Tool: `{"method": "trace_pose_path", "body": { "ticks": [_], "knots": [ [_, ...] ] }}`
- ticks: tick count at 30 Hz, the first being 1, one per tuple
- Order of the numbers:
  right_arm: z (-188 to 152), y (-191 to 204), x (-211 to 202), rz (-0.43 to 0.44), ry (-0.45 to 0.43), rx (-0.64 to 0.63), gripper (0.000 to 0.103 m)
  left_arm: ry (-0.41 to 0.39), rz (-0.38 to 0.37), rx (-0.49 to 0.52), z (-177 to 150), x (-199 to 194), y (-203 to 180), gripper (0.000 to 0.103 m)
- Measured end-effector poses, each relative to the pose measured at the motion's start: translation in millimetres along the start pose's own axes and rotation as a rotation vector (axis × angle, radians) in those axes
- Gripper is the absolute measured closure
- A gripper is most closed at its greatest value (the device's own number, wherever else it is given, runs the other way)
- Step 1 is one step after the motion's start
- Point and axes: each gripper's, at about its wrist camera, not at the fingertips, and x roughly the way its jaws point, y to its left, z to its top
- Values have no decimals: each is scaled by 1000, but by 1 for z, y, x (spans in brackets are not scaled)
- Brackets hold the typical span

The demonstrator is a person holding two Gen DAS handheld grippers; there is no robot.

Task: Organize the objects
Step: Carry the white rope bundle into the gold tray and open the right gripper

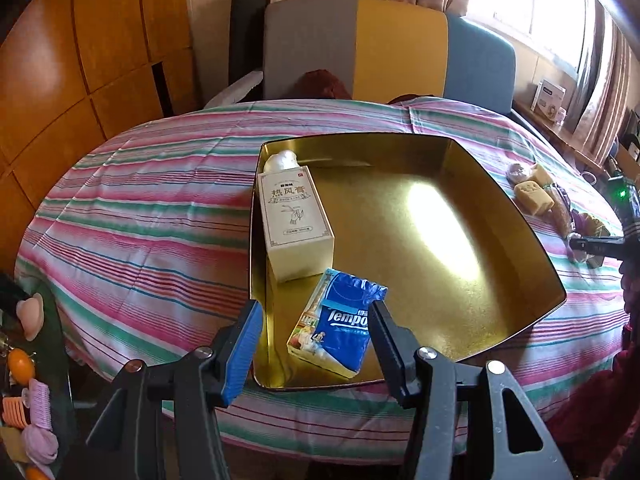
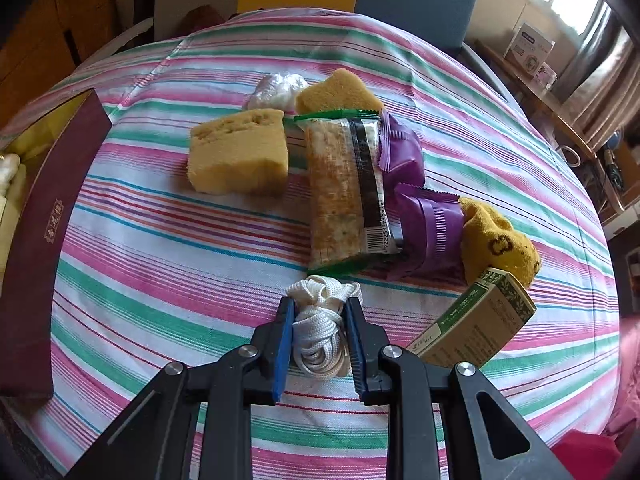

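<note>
Rope bundle point(image 2: 320, 332), white, pinched between our right gripper point(image 2: 318, 334) fingers near the table's point(image 2: 160, 280) front edge. Our left gripper point(image 1: 316, 334) fingers spread either side of a blue tissue pack point(image 1: 338, 322) lying in the gold tin point(image 1: 500, 240). Cream box point(image 1: 294, 220) further back along the tin's left wall. Sponges point(image 2: 240, 156) and snack packets point(image 2: 344, 188) lie beyond the rope.

A grey, yellow and blue upholstered chair back point(image 1: 384, 48) stands behind the striped cloth-covered table point(image 1: 140, 216). Orange wooden wall panels point(image 1: 80, 40) line the left side.
</note>
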Motion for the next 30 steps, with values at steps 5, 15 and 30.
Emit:
{"method": "trace_pose_path", "body": {
  "ticks": [5, 15, 30],
  "knots": [
    [6, 6, -29, 63, -88, 25, 78, -3, -3, -6, 1, 1, 2, 48],
    [12, 98, -99, 269, -237, -102, 78, 0, -3, -76, 1, 2, 20, 48],
    [-25, 326, -72, 520, -55, -410, 74, -14, 17, -214, 5, 1, 62, 48]
  ]
}}
